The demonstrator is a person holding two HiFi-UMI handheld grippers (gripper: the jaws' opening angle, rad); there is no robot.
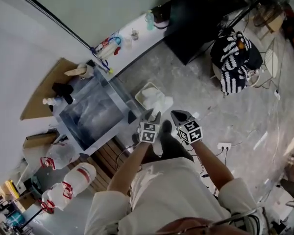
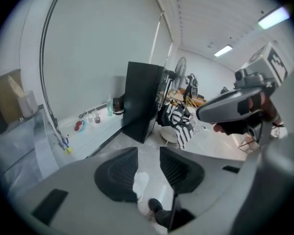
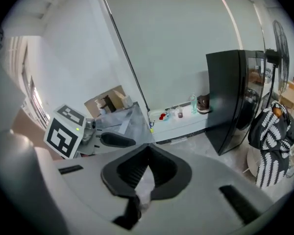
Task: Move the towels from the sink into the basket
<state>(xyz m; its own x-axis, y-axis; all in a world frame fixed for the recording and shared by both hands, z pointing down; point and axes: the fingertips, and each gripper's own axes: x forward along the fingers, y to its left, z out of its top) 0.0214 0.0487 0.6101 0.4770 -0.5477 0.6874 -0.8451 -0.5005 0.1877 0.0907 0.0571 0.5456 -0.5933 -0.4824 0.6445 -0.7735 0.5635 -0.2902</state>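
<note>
Left gripper (image 2: 148, 153) is held part-open and empty; right gripper (image 3: 148, 149) is closed, empty. Towels (image 1: 159, 102) are seen in the basket (image 1: 139, 93) below both. The sink (image 1: 94, 114), left of them, should be rechecked.

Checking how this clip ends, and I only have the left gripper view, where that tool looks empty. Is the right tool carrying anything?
Observer: No, the right tool is closed with nothing pinched in it.
Operator: Where are the towels?
Observer: The head view shows white towels lying in the basket, which stands on the floor beside the sink.
</note>
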